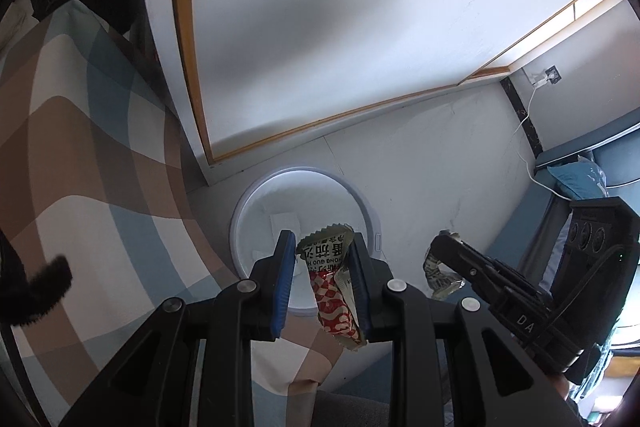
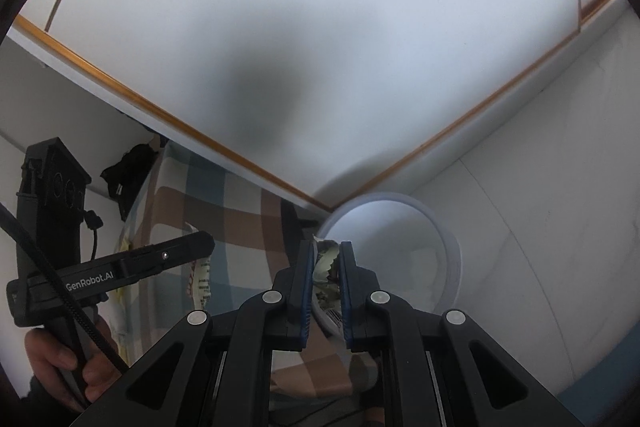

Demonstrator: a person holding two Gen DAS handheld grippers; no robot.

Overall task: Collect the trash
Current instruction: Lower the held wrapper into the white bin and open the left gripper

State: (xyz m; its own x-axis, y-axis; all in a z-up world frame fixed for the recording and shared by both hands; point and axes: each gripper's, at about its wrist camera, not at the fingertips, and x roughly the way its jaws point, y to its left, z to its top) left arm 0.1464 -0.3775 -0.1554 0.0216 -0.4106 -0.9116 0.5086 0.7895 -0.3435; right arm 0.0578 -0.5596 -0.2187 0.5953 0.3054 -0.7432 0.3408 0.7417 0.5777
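Checked cloth point(image 1: 80, 131): brown, blue and cream squares, filling the left of the left wrist view and hanging beside the bin.

Left gripper point(image 1: 320, 255): jaws parted with blue pads; a red and white snack wrapper point(image 1: 334, 291) hangs between them. The wrapper lies against the right pad, and the left pad stands apart from it. Whether it is pinched or only clinging cannot be told. It hangs above the near rim of the bin.

White bin point(image 1: 244, 211): round, open-topped, standing on the pale floor at the corner of a white board edged in wood point(image 1: 320, 27). A flat pale scrap shows at its bottom; nothing else can be made out inside.

Right gripper point(image 2: 325, 259): jaws drawn close on a crumpled pale wrapper point(image 2: 326, 263) with printed markings and a saw-cut edge. It is held near the bin's rim, just to the left of the mouth in the right wrist view.

Progress, as judged: two pieces of trash are lifted and brought to the bin. Neither is yet inside. Left to do: drop both into the mouth. No other loose trash can be seen from here.
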